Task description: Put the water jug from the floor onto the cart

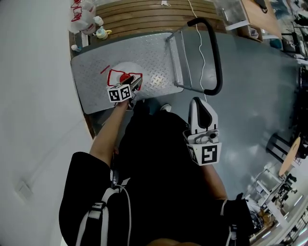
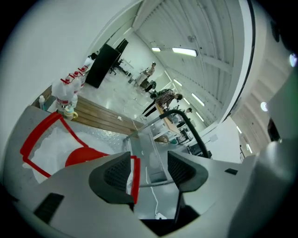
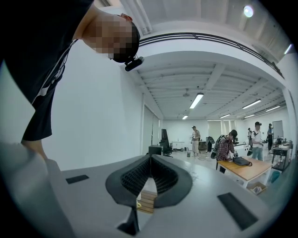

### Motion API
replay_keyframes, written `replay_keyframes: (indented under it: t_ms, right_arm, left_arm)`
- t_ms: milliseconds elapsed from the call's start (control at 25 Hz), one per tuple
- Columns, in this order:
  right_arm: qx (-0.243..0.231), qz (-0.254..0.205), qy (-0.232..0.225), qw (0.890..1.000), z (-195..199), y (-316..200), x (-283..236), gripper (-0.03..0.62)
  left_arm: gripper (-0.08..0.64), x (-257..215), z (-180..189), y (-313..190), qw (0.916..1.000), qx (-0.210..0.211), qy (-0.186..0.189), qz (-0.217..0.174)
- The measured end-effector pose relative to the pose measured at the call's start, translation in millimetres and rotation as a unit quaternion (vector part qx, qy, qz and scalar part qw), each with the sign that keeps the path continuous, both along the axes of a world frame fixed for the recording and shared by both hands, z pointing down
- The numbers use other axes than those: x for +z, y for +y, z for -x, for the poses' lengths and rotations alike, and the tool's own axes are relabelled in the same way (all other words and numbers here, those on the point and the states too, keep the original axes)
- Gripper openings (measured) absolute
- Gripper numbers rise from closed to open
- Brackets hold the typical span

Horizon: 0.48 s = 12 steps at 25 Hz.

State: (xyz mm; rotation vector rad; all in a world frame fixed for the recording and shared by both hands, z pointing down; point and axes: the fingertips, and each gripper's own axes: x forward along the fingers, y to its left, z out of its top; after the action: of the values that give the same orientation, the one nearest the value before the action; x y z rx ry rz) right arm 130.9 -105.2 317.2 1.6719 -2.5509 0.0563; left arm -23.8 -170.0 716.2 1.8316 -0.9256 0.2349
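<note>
Head view looks steeply down on the cart, a checker-plate deck with a black push bar on its right side. The jug stands upright on the deck, near the edge closest to the person, with its red cap facing up. The left gripper hangs just over the jug's near side, right beside the cap, on the person's bare left arm.

Left gripper view shows its jaws spread wide, and the pads press on nothing. The jug fills the lower left of that view, white, with its red handle looping around the top. One strip of the handle runs just beside the inner edge of the left pad; I cannot tell whether the two touch. The deck and the push bar lie beyond the gap between the jaws.

The right gripper is held well apart from the jug, in front of the person's dark clothing and over the grey floor, close to the lower end of the push bar. Right gripper view shows its pads pressed together with nothing between them. It looks out across a white hall with people standing by a table far off.

Past the cart lie wooden boards, with more jugs on their left corner. A white cable trails across the floor inside the push bar.
</note>
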Motion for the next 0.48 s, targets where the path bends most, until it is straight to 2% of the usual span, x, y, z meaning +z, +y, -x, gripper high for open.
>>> replay_keyframes:
  t_ms: [120,320,480]
  right_arm:
    - [-0.016,0.001,-0.008,1.000,5,0,2,0.020]
    - [-0.057,0.000,-0.044,0.997,25,-8,7,0.020]
    - [-0.092,-0.007,-0.064,0.994,35,-8,-2,0.020]
  left_arm:
    - [0.268,-41,0,0,0.9985,-0.006,0.025,-0.049]
    - [0.268,-110,19,13,0.9900,-0.042,0.011,-0.134]
    - [0.258,-173,23,34,0.9826,-0.080,0.029,-0.165]
